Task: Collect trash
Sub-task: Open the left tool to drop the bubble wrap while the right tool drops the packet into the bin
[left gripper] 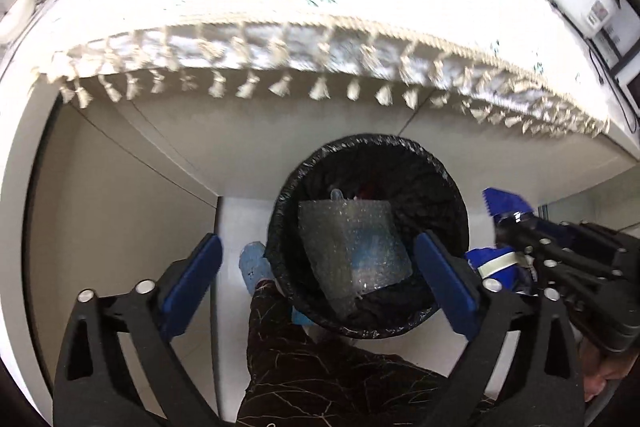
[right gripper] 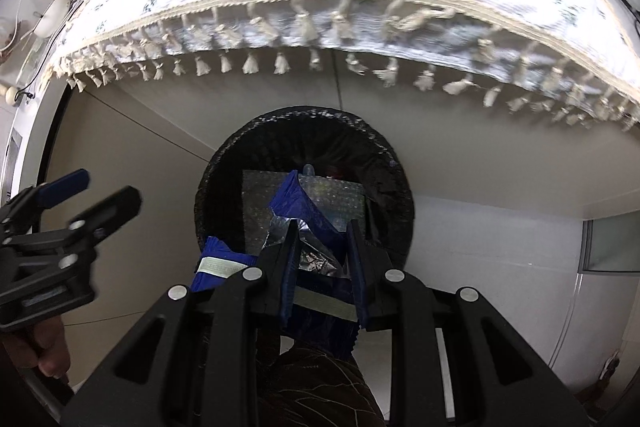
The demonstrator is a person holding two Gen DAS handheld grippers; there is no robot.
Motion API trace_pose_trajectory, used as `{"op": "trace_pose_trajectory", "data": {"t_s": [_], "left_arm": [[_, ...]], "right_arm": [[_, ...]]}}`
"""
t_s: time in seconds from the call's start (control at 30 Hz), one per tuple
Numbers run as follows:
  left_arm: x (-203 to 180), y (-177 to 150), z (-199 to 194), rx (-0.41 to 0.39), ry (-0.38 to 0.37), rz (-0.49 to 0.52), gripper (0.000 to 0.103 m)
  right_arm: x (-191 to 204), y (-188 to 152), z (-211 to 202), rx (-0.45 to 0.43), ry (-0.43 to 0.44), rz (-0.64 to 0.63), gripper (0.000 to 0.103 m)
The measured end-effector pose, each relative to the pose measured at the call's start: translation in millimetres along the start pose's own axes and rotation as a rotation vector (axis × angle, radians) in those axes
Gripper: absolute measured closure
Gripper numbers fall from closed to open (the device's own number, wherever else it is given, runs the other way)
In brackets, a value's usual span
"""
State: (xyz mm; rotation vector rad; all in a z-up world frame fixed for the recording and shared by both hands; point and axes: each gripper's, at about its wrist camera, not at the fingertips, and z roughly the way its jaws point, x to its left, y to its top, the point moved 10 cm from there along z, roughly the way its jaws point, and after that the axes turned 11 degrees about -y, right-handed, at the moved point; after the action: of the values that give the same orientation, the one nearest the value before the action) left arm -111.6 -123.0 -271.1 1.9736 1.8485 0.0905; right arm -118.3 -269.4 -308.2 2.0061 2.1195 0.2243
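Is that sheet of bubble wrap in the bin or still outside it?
In. The bubble wrap lies inside the black-lined bin, below its rim, free of the open left gripper.

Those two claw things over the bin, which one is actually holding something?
The right gripper: its jaws pinch a blue wrapper above the bin. The left gripper stands wide open with nothing between its jaws; bubble wrap lies in the bin.
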Motion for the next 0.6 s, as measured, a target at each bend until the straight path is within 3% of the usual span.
{"op": "trace_pose_trajectory", "data": {"t_s": [0.4, 0.6], "left_arm": [[42.0, -11.6, -1.0, 0.007, 0.029, -0.078, 0.006], [50.2, -17.2, 2.8, 0.020, 0.040, -0.093, 0.006]], "right_arm": [[26.2, 8.7, 23.0, 0.034, 0.010, -0.044, 0.081], [25.0, 10.2, 24.0, 0.020, 0.013, -0.052, 0.075]]}}
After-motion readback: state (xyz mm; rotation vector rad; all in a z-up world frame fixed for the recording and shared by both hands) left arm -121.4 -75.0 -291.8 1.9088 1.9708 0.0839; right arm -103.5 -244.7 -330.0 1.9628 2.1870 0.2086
